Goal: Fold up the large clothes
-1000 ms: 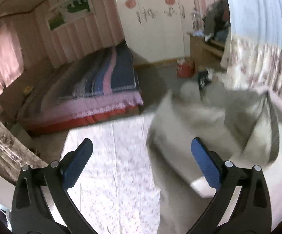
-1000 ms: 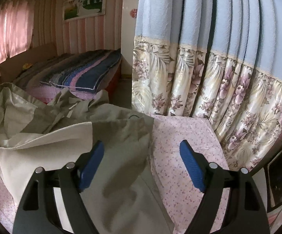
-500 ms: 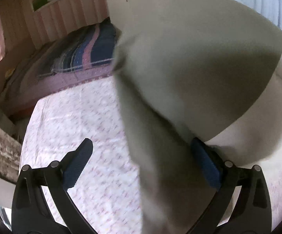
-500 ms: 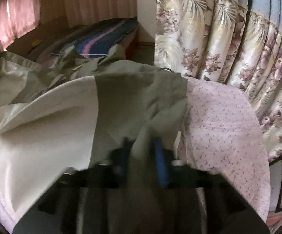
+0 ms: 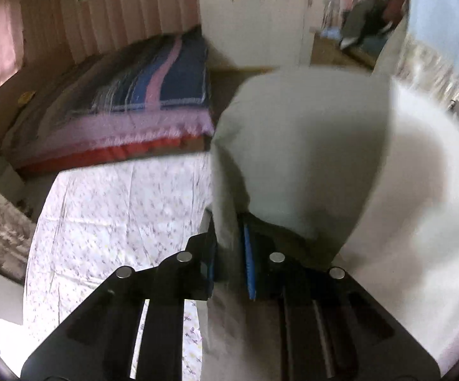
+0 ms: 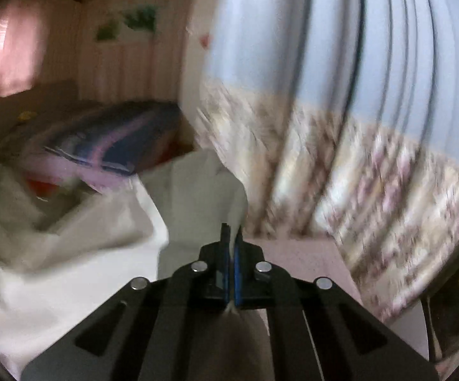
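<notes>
I had both grippers clamped on the garment [image 5: 308, 146]; the left gripper [image 5: 231, 254] had just been closing, and its blue pads pinched a thick fold of grey-green cloth where the darker panel met the cream one; the right gripper [image 6: 231, 273] had closed down fully on a thin edge of the same garment [image 6: 197, 190], with only a sliver of fabric showing between the pads. The garment hung and billowed between my two holds above the floral sheet [image 5: 118, 216] of the work surface, part of it heaped toward the left in the right wrist view; the curtain [image 6: 356, 127] stood close behind.

I judged the cloth light and very soft; it sagged and ballooned rather than keeping any line, so it would not hold a crease unless laid flat and pulled taut. It looked smooth, perhaps a little slippery; a thin single-layer pinch might creep out. I reckoned the best holds were at seams, hem or corners, where the layers doubled.
</notes>
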The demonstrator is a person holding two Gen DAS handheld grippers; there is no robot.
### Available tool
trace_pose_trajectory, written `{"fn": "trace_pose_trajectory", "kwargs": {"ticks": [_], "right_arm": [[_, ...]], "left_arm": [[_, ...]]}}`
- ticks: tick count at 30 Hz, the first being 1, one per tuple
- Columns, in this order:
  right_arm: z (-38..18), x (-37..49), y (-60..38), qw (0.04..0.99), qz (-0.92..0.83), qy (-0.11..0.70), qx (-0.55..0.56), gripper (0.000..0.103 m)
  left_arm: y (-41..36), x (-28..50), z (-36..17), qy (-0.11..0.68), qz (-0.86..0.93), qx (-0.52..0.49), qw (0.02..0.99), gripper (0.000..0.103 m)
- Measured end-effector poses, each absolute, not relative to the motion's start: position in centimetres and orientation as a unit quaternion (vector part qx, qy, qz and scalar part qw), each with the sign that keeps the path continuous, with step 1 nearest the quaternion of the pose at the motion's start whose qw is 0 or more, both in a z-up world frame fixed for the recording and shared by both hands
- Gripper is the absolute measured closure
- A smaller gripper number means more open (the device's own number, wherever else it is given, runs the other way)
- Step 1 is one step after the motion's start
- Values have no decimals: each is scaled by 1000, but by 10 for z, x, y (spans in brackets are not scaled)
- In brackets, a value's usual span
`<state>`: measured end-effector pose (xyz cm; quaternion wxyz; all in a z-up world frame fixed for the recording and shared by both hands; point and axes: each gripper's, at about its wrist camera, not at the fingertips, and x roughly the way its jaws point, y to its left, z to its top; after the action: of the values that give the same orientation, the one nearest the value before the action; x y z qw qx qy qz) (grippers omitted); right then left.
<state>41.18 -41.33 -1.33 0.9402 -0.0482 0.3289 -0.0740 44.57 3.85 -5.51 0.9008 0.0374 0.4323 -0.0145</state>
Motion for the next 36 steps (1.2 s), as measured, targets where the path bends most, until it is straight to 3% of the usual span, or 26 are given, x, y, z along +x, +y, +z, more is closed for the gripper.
{"fn": "trace_pose_trajectory", "kwargs": {"ticks": [2, 3, 4, 5, 6, 7, 8, 10, 18, 21, 36], "right_arm": [[-52, 424, -424, 914, -89, 396, -31, 98], [-63, 425, -429, 903, -88, 419, -26, 96], [-69, 422, -431, 901, -83, 426, -20, 88], [-68, 414, -433, 906, -69, 417, -11, 84], [-62, 406, -435, 912, -55, 406, -5, 67], [-55, 397, -435, 918, -48, 393, -1, 37], [-44, 384, -434, 928, -39, 371, 1, 27], [-30, 368, -432, 936, -27, 351, -9, 23], [-21, 309, -437, 943, -24, 333, 11, 18], [-24, 294, -440, 945, -19, 327, 14, 9], [-73, 279, -450, 932, 35, 357, 50, 10]], "left_arm": [[38, 443, -67, 435, 5, 55, 899, 80], [37, 440, -68, 433, 10, 56, 900, 68], [41, 438, -68, 430, 21, 57, 901, 52], [45, 434, -66, 427, 32, 60, 902, 44], [48, 428, -62, 423, 37, 62, 903, 27], [54, 421, -57, 415, 36, 59, 907, 16], [56, 414, -51, 408, 28, 52, 911, 12], [60, 401, -44, 394, 17, 44, 918, 3], [41, 354, -50, 397, 1, 35, 917, 3], [40, 342, -60, 403, -6, 29, 915, 3], [53, 307, -107, 409, -67, -9, 910, 3]]}}
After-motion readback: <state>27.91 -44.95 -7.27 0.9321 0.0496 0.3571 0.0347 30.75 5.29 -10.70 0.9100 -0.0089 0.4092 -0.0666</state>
